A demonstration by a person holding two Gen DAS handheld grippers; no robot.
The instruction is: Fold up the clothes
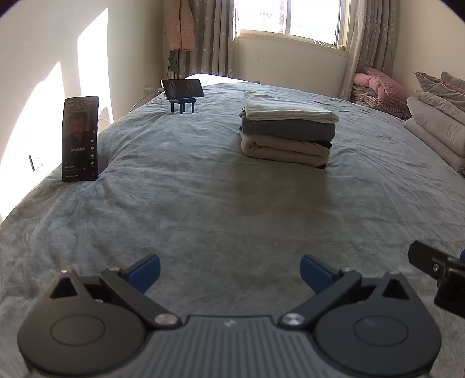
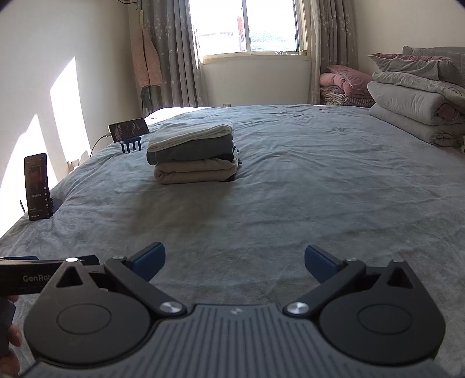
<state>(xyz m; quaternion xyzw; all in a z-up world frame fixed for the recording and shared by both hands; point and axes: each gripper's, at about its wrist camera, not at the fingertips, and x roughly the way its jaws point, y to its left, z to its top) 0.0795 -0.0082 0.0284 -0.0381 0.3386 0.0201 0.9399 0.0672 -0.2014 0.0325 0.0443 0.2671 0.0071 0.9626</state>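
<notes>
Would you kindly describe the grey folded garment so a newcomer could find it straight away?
Start at the large bed with the grey-blue blanket under the window. On it stands one stack of folded clothes. The grey garment is its middle layer, between a white piece above and a beige piece below.

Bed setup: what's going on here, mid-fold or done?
Nothing is being handled right now. The left gripper and right gripper are both open and empty, hovering over the bare grey bedspread. A stack of folded clothes sits further up the bed, white on top, grey, then beige. No unfolded garment is in view. Two phones stand propped on the bed's left side.
</notes>
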